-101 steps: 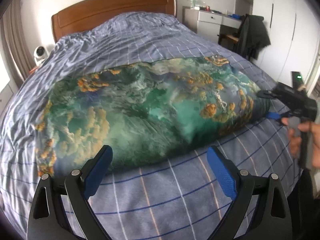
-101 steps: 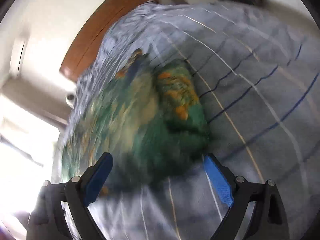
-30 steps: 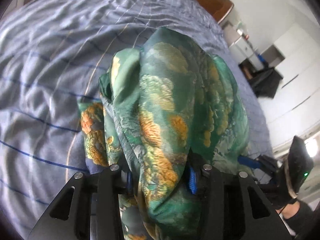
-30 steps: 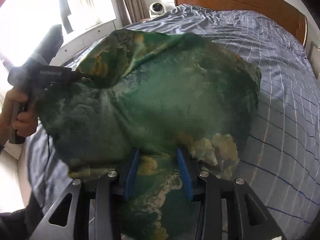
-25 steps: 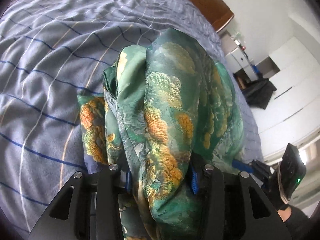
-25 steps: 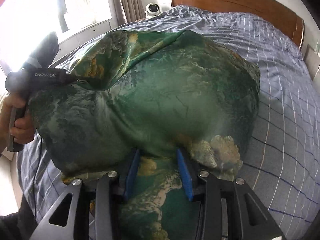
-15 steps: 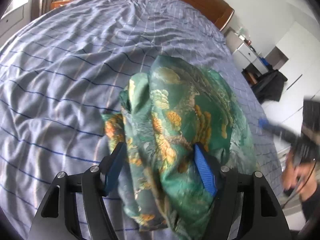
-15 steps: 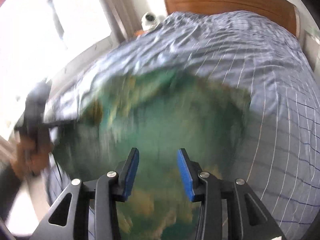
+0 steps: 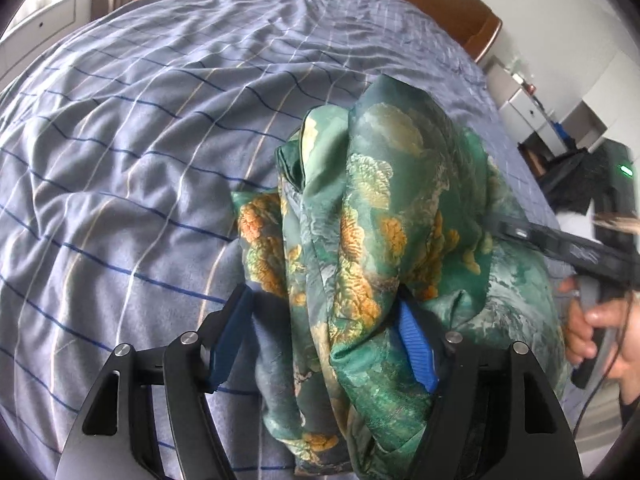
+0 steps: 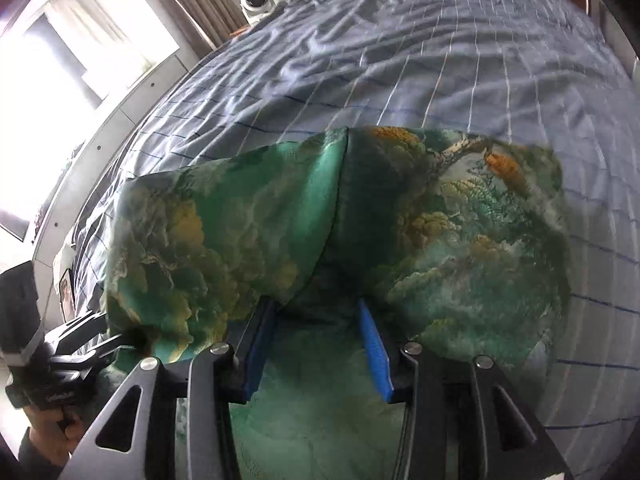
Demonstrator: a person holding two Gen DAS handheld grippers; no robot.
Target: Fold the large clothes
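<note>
While bunching limply on the bed (image 9: 120, 128), handling as light, slippery green garment (image 9: 360, 216); both hand-held grippers (image 9: 324, 344) (image 10: 316, 340) standing apart, unclamped; regripping at hem corners.

The bed (image 9: 152, 128) carries everything here. It is covered by a wrinkled grey-blue cover (image 10: 400, 60) crossed by thin dark-blue and white check lines, with a wooden headboard (image 9: 452, 8) at the far end. Directly on the cover lies 1 bunched green garment (image 9: 372, 216) printed with orange and cream clouds; its near part looks raised off the cover, though blur leaves that uncertain.
</note>
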